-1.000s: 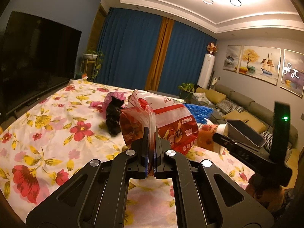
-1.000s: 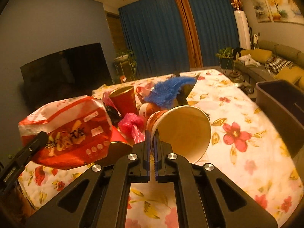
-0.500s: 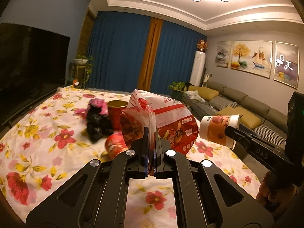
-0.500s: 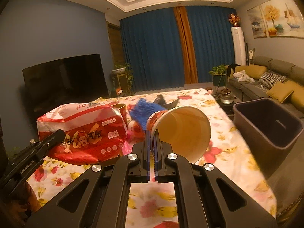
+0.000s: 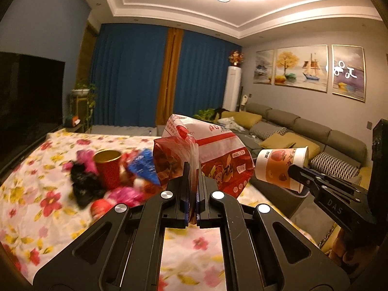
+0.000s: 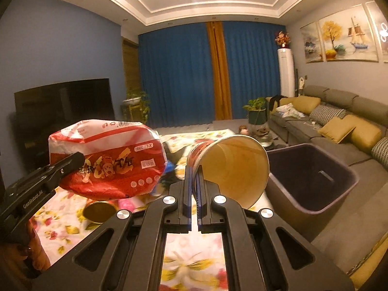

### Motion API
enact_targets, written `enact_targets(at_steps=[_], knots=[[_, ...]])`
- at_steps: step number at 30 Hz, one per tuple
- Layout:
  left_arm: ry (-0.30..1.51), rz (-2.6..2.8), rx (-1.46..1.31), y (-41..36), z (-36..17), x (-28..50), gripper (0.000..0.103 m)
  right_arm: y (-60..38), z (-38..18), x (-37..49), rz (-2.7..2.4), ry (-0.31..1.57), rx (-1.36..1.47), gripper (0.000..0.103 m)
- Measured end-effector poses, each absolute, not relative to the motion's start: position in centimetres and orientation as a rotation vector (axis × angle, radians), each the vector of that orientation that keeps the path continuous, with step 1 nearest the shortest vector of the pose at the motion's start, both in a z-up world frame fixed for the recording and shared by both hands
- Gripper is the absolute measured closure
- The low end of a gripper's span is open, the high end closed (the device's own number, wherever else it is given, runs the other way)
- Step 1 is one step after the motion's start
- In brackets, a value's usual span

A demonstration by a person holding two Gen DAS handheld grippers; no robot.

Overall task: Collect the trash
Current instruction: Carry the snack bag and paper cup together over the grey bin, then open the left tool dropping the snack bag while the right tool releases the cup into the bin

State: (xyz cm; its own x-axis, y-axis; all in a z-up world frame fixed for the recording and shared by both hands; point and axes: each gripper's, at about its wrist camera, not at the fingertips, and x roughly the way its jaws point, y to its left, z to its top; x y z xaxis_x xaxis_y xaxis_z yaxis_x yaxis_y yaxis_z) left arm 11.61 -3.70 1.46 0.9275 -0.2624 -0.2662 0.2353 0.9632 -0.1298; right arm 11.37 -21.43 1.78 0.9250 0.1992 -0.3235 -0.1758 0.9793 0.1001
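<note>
My left gripper [image 5: 192, 189] is shut on a big red and white plastic snack bag [image 5: 213, 155] and holds it in the air above the flowered table. The bag also shows in the right wrist view [image 6: 109, 160]. My right gripper [image 6: 194, 189] is shut on the rim of a paper cup [image 6: 232, 167], held on its side with its empty mouth toward the camera. The cup also shows in the left wrist view [image 5: 281, 167]. A dark purple trash bin [image 6: 312, 179] stands open on the floor just right of the cup.
A flowered tablecloth [image 5: 36, 194] carries a red cup [image 5: 108, 167], black and pink wrappers [image 5: 82, 186] and a blue bag [image 5: 143, 167]. A grey sofa with yellow cushions [image 6: 339, 126] lies right. A television [image 5: 24, 101] stands left.
Both grippers have risen and swung right with the bag and the cup. The trash bin has come closer in the right wrist view.
</note>
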Motion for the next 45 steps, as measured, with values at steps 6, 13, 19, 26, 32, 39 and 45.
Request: enact_targets(at_steps=[6, 13, 19, 26, 32, 39, 45], knots=[[0.288, -0.305, -0.080, -7.3, 1.8, 14.3, 0.100, -24.5, 2.1, 12.1, 0.104, 0.315, 0.054, 0.099], [0.283, -0.378, -0.057, -12.2, 2.1, 17.4, 0.100, -29.0, 2.3, 13.7, -0.014, 0.292, 0.050, 0.099], [0.283, -0.441, -0.039, -16.4, 1.8, 20.1, 0.100, -32.3, 1.8, 15.3, -0.083, 0.299, 0.070, 0.099], [0.305, -0.487, -0.024, -20.2, 0.4, 22.8, 0.100, -34.3, 1.4, 16.8, -0.127, 0.298, 0.076, 0.099], [0.327, -0.520, -0.010, -22.4, -0.5, 24.7, 0.100, -35.3, 0.9, 17.7, -0.143, 0.302, 0.084, 0.099], [0.366, -0.555, 0.002, -24.7, -1.8, 26.8, 0.100, -36.8, 0.6, 18.6, -0.162, 0.307, 0.102, 0.099], [0.388, -0.580, 0.013, -26.8, -2.3, 28.0, 0.100, -37.8, 1.0, 19.2, -0.166, 0.302, 0.114, 0.099]])
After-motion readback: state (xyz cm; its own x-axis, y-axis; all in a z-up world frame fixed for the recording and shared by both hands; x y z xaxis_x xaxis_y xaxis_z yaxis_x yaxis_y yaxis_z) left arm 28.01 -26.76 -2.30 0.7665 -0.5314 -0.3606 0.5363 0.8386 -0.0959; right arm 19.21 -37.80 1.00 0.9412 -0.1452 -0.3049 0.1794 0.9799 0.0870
